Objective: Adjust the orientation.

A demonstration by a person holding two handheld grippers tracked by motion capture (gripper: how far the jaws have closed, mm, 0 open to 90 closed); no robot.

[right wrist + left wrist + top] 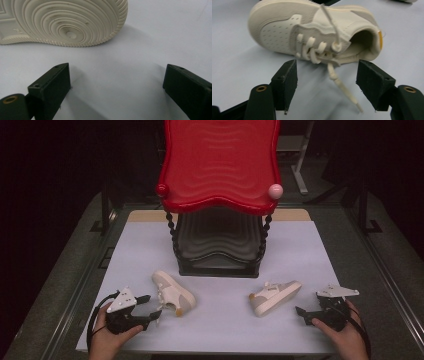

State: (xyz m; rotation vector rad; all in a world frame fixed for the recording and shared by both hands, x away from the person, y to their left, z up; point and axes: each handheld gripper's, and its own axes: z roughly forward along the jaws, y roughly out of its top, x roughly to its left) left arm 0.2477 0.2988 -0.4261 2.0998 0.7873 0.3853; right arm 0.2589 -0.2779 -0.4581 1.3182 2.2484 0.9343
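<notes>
The left gripper (327, 77) stands with its jaws spread, a loose lace end (342, 87) lying between them untouched by either pad. Just ahead lies a cream sneaker (312, 30) on its side on the white table (225, 320). The right gripper (116, 82) gapes wide and holds nothing, facing the ridged sole of the second sneaker (65, 22).

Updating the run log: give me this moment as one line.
left gripper: open, loose lace end between jaws | left shoe: on its side | right gripper: open, empty | right shoe: on its side, untouched
</notes>
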